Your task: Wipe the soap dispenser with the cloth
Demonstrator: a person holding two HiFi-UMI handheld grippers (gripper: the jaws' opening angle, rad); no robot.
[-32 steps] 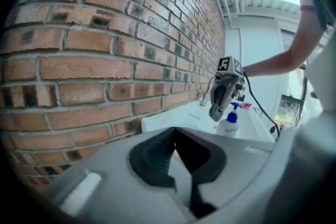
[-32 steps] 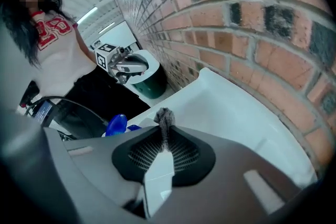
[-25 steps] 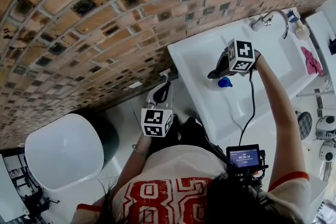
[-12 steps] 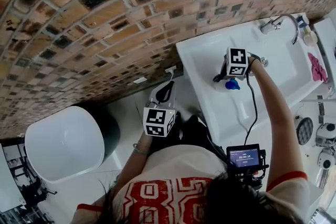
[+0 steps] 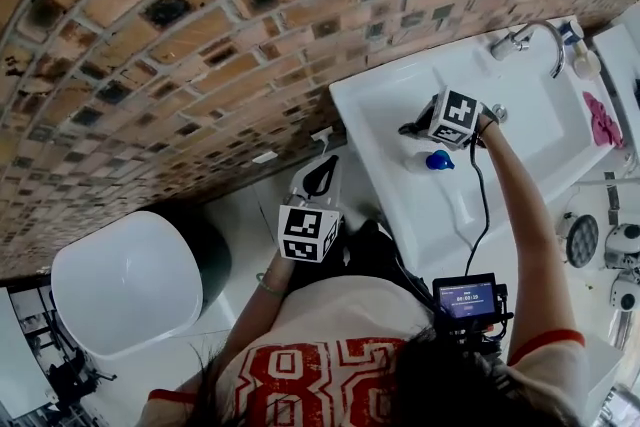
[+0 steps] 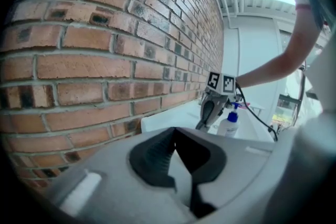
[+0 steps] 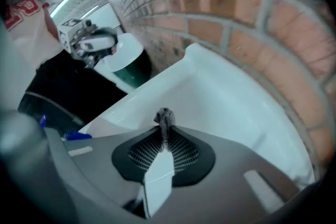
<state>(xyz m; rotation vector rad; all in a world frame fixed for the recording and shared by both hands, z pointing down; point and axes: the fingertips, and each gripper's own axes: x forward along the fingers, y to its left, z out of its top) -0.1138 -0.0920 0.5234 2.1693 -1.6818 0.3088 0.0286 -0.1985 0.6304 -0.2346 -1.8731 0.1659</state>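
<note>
- Brick wall: red-brown brick with pale mortar. It fills the upper left of the head view and runs along the sink's long edge.
- Sink: a white rectangular basin unit, set against the wall.
- Bin: round, with a white lid and a dark green body. It stands on the floor well apart from the sink's left end.
- Person: white shirt with red print. One arm is stretched over the sink and the other is kept low beside the sink's left end.
- Left gripper: held off the sink's left end and pointed toward the wall. Its dark pads meet at the tips with nothing between them.
- Right gripper: over the sink near its left end. Its jaws are pressed together on a small wad of grey cloth, which pokes out past the tips.
- Screen unit: a small lit display at the person's chest, cabled to the right gripper.
- Faucet: chrome with a curved spout, on the sink's edge at its right end.
- Pink rag: crumpled at the sink's far right end.
- Soap dispenser: a white bottle with a blue pump. It stands upright on the sink toward its left end, just beside the right gripper. Contact with the cloth cannot be made out.
</note>
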